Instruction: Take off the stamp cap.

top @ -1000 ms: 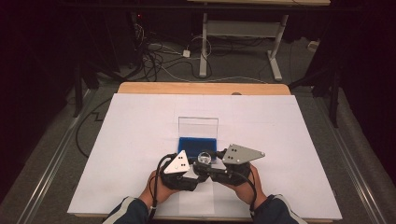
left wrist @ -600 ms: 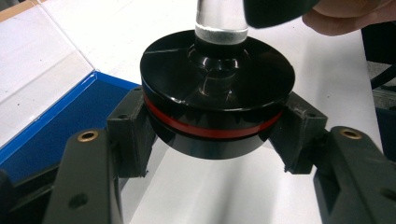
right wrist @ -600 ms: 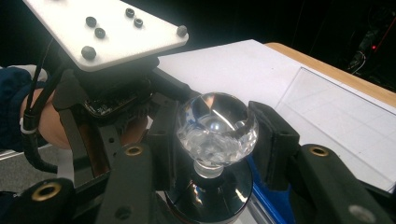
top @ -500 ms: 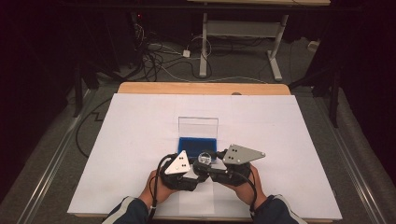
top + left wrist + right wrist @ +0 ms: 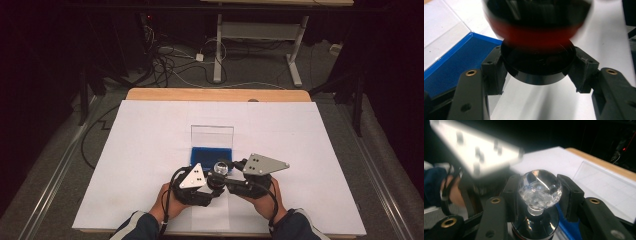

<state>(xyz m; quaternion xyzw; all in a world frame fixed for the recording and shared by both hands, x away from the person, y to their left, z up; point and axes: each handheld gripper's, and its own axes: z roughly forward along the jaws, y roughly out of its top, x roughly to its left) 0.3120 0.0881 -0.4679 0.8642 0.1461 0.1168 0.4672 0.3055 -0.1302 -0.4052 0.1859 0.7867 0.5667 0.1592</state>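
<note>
Both grippers hold one ornament above the desk (image 5: pixel 150 150), at six o'clock from the open case (image 5: pixel 212 150): left gripper (image 5: pixel 537 72) jaws pinch its black base (image 5: pixel 537 67), right gripper (image 5: pixel 540 192) jaws pinch the crystal ball (image 5: pixel 539 188). Casing it looks still undone.

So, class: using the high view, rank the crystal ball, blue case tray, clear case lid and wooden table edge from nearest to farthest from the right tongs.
1. crystal ball, gripped in the right tongs.
2. blue case tray, just beyond.
3. clear case lid, standing behind it.
4. wooden table edge, far side.
</note>
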